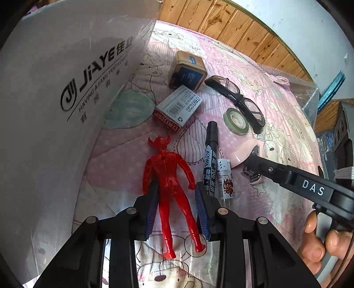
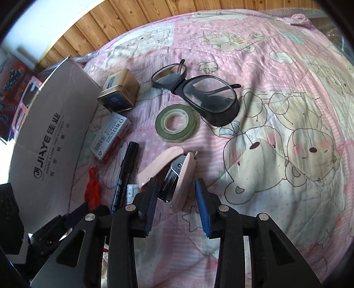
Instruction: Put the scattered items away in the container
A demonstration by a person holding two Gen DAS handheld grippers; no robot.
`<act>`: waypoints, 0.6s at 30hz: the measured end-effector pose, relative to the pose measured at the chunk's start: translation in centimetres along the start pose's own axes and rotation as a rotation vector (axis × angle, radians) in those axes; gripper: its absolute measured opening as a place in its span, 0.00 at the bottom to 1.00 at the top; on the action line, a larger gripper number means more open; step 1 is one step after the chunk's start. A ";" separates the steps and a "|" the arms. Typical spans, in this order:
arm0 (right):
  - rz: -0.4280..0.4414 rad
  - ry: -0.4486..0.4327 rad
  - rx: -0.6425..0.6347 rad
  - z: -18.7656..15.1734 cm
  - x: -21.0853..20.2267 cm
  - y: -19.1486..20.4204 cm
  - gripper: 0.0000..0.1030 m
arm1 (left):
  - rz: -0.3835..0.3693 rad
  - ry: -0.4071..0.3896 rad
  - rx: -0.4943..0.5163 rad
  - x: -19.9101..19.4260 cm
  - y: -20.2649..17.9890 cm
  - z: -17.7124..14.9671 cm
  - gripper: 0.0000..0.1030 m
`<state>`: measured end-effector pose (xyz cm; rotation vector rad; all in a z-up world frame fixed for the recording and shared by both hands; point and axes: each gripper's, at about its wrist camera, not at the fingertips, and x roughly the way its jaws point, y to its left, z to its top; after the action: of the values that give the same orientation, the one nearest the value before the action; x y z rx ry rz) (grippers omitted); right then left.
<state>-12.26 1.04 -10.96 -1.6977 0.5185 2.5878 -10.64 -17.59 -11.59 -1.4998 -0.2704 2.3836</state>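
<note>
A: Cardboard box [image 1: 66, 93] far left, standing on the bed; inside hidden. Left gripper [image 1: 177, 188], jaws wide, straddles the red figure [image 1: 169, 186], long axis in line with the fingers, head away.

B: And right?

A: Right gripper [image 2: 177, 188], jaws wide around the pink stapler [image 2: 174, 175], lying on its side, not yet clamped.

Pink cartoon-bear quilt [image 2: 276, 73] covers the bed. Behind the quilt, wood-panelled wall [image 2: 141, 15], white wall [image 2: 44, 24] above that. Bubble wrap [image 1: 309, 97] at quilt's far edge. Teal strip [image 1: 331, 88] just past it, w/ dark clutter nearby.
</note>
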 end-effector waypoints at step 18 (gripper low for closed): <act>0.027 0.015 0.014 -1.5 -1.8 -1.2 0.19 | -0.075 -0.039 0.020 -1.2 0.0 1.1 0.32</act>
<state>-9.92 2.03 -10.19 -1.7187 0.5624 2.5860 -11.18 -18.00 -10.06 -1.4109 -0.3044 2.3517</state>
